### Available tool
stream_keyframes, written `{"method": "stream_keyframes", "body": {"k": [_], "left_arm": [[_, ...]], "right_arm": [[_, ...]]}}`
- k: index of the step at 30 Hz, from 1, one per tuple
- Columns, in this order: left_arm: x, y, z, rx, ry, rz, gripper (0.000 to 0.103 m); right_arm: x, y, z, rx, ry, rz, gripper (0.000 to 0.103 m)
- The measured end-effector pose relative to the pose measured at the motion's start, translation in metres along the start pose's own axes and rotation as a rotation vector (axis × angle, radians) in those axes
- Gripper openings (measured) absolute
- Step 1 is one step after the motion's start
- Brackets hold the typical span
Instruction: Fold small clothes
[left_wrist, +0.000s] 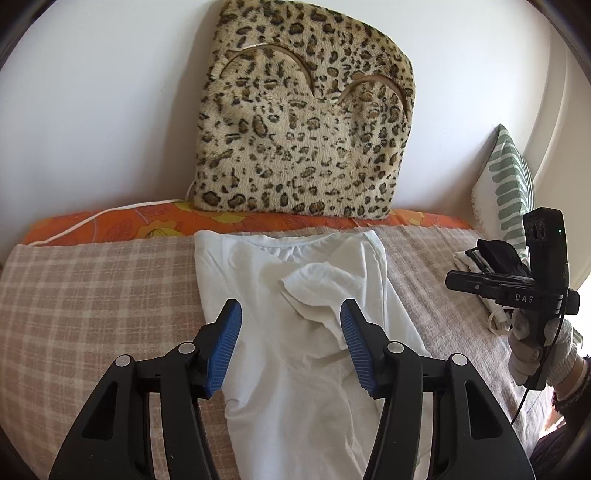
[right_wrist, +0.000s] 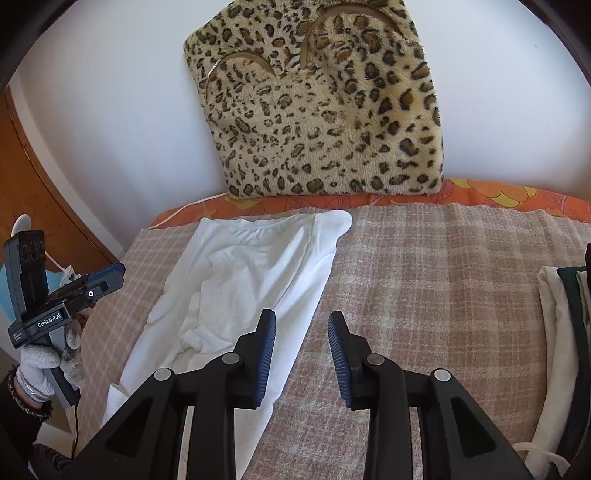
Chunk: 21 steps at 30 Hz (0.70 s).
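Left gripper: jaws spread, empty, above shirt.
Right gripper: jaws spread, empty, over blanket beside shirt's edge.
White cotton shirt: flat on beige checked blanket, partly folded, neckline toward leopard-print plush cushion.

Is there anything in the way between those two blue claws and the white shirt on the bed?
Nothing visible. The left gripper hangs open right over the white shirt, and the right gripper is open by the shirt's right edge, over the bare plaid blanket.
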<state>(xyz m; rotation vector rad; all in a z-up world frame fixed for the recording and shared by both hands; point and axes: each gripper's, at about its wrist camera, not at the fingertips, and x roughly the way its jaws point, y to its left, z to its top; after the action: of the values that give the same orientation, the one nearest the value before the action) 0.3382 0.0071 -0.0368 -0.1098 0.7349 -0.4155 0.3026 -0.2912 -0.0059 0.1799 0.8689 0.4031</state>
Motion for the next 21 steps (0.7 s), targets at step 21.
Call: {"method": "stream_keyframes", "body": {"k": [21], "left_arm": [[0.108,0.005,0.021,0.075,0.132,-0.066,0.041]], "right_arm": [[0.117,0.014,0.108,-0.1,0.211,-0.117,0.038]]}}
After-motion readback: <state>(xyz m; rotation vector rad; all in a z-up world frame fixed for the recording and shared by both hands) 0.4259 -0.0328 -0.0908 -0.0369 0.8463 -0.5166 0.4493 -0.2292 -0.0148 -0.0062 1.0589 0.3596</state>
